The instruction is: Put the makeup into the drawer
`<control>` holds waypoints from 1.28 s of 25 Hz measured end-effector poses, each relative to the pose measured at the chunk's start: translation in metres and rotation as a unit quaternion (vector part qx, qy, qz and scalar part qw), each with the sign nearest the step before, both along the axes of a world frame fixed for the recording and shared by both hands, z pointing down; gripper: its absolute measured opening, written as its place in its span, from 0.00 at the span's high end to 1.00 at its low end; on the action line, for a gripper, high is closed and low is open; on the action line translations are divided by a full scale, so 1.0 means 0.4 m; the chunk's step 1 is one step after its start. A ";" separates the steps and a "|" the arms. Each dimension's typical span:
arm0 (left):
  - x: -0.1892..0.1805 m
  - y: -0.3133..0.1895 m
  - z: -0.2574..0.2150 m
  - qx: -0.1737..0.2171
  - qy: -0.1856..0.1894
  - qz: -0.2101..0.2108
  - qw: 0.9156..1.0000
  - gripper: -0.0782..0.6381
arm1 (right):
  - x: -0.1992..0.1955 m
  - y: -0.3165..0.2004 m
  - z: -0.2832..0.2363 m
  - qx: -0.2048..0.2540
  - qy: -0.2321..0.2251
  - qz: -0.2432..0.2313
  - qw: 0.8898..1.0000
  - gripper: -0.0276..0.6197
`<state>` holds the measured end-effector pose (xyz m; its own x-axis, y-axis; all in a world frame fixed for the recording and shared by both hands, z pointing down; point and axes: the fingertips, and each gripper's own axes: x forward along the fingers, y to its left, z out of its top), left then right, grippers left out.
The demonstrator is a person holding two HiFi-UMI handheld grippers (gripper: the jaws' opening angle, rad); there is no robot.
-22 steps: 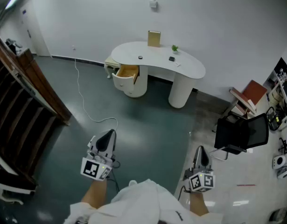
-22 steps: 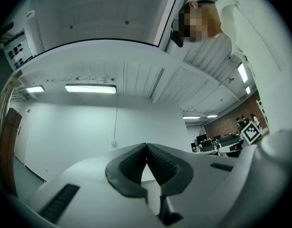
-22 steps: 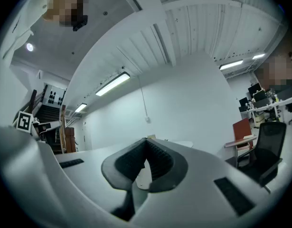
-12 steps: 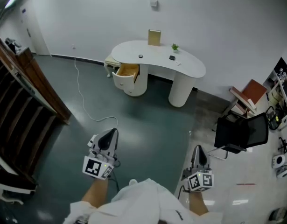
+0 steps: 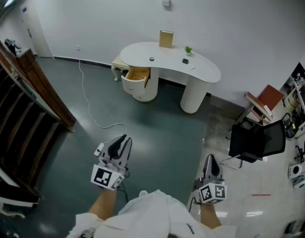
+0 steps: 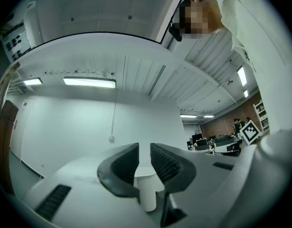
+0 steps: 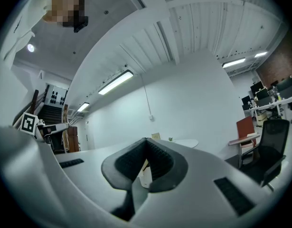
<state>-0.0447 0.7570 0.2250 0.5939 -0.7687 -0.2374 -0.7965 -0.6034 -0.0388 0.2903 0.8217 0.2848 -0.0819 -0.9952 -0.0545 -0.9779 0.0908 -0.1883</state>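
The left claw (image 5: pixel 123 142) is clenched to a narrow slit with nothing between the jaws; it is held over the dark floor (image 5: pixel 157 128), tilted slightly upward; the right claw (image 5: pixel 210 158) is clenched, tips meeting, empty. The worktop (image 5: pixel 207 74) is white and curved, set against the far wall, well apart from both claws; the makeup (image 5: pixel 185 61) lies on it as small dark pieces, too small to detail; the drawer (image 5: pixel 137 75) stands pulled open at the worktop's left pedestal.
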 end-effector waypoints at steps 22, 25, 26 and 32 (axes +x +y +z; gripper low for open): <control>-0.127 -0.082 0.059 -0.029 0.011 -0.024 0.999 0.43 | -0.220 -0.113 0.023 -0.008 0.010 -0.055 0.998 0.93; -0.117 -0.114 0.059 -0.029 0.008 -0.029 0.999 0.42 | -0.224 -0.153 0.026 -0.005 0.004 -0.066 0.998 0.93; -0.113 -0.126 0.063 -0.031 0.007 -0.031 0.999 0.42 | -0.223 -0.169 0.028 -0.004 0.003 -0.070 0.998 0.93; -0.071 -0.242 0.090 -0.043 -0.003 -0.036 0.998 0.42 | -0.194 -0.296 0.043 0.000 -0.006 -0.083 0.997 0.93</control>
